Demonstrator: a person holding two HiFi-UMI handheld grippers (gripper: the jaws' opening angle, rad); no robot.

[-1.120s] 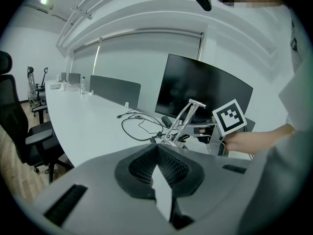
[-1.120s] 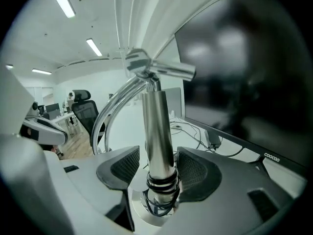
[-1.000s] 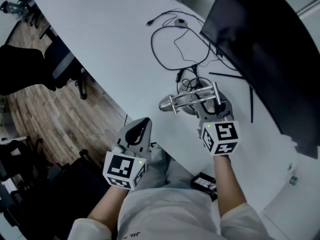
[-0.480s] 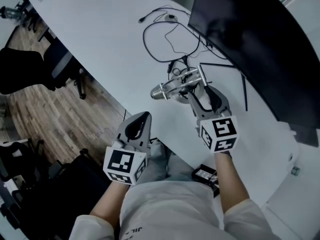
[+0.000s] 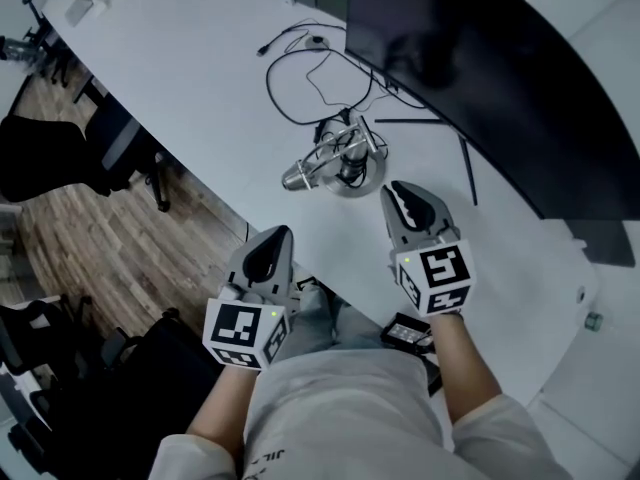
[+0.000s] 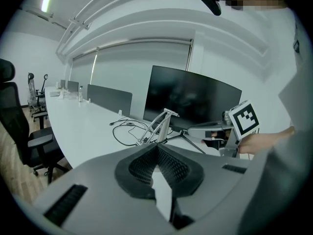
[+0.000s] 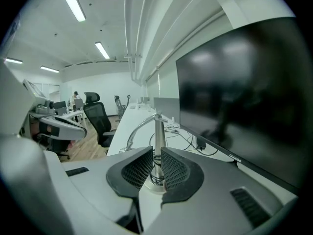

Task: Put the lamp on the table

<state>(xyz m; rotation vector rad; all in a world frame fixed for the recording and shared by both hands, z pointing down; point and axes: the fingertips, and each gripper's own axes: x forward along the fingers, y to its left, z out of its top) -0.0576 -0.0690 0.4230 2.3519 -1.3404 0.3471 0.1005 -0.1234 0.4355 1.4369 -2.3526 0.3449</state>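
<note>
**Lamp on the table, both grippers clear of it**

The silver metal desk lamp with a round base and folded arm [image 5: 335,163] stood on the curved white table [image 5: 190,58], near its front edge and just in front of the large black monitor [image 5: 480,68]. A thin black cable [image 5: 268,83] lay in a loose loop on the table behind the lamp, towards the monitor's left end.

The right gripper [image 5: 395,190] hovered just to the right of the lamp's base, pointing along the table and not touching the lamp. In the right gripper view its jaws were closing — only a narrow slot was left between the dark ribbed pads [image 7: 173,168], and nothing sat in that slot. The lamp's upright post [image 7: 157,126] showed through it, farther off on the table.

The left gripper [image 5: 272,238] was held out over the table's edge, nearer the person and well apart from the lamp. In the left gripper view [image 6: 157,151] its pads met at their tips with nothing held, and the lamp [image 6: 159,126] stood beyond them, ahead of the monitor.

Left of the table a black office chair [image 5: 50,153] stood on the wooden floor [image 5: 70,238].
</note>
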